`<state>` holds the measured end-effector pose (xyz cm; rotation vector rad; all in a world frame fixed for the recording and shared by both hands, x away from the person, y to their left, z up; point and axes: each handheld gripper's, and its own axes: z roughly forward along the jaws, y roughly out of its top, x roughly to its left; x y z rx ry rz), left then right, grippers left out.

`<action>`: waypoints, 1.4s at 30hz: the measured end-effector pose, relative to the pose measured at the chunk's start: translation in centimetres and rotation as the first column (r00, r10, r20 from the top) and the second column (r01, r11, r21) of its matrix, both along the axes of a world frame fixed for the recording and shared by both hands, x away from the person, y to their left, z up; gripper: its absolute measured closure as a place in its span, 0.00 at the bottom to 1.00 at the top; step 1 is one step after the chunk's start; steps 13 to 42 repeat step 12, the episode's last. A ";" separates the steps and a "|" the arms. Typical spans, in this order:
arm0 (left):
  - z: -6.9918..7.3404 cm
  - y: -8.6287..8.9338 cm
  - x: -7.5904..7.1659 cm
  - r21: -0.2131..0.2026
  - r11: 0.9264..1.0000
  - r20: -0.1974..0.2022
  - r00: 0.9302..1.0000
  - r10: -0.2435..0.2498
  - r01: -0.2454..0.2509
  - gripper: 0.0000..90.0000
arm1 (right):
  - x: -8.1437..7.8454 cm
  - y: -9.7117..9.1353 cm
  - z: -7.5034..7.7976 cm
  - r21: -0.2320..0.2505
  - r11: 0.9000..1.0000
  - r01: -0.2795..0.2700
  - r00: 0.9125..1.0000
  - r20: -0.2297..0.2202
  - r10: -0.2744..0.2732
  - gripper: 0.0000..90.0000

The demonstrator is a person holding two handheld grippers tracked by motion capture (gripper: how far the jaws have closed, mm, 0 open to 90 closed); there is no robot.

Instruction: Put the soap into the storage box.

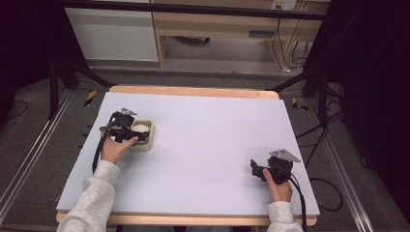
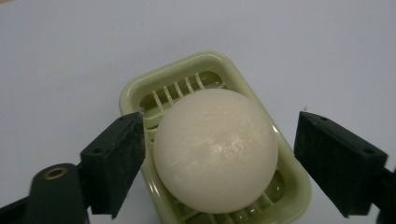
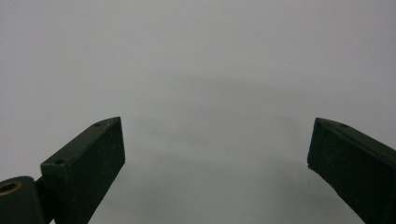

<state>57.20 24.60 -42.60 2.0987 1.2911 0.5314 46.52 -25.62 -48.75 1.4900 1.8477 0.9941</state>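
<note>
Nearest, at about five o'clock on the pale table (image 1: pixel 203 145), the right gripper (image 1: pixel 255 166) rests in the person's right hand (image 1: pixel 279 187) with its jaws released and wide apart over bare surface. Farther off, at about nine o'clock, the left gripper (image 2: pixel 219 154) hangs over a pale green slotted tray (image 2: pixel 135 91); its jaws stand spread and clear of the round white soap (image 2: pixel 215 149) lying in that tray, a gap showing on either side.
</note>
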 end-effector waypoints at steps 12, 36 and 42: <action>0.2 2.5 -5.0 -0.099 0.995 0.046 0.999 0.001 0.003 0.14 | 0.0 -0.1 0.0 0.005 1.000 -0.001 1.000 -0.004 0.001 0.05; 0.2 2.5 -5.0 -0.099 0.995 0.046 0.999 0.001 0.003 0.14 | 0.0 -0.1 0.0 0.005 1.000 -0.001 1.000 -0.004 0.001 0.05; 0.2 2.5 -5.0 -0.099 0.995 0.046 0.999 0.001 0.003 0.14 | 0.0 -0.1 0.0 0.005 1.000 -0.001 1.000 -0.004 0.001 0.05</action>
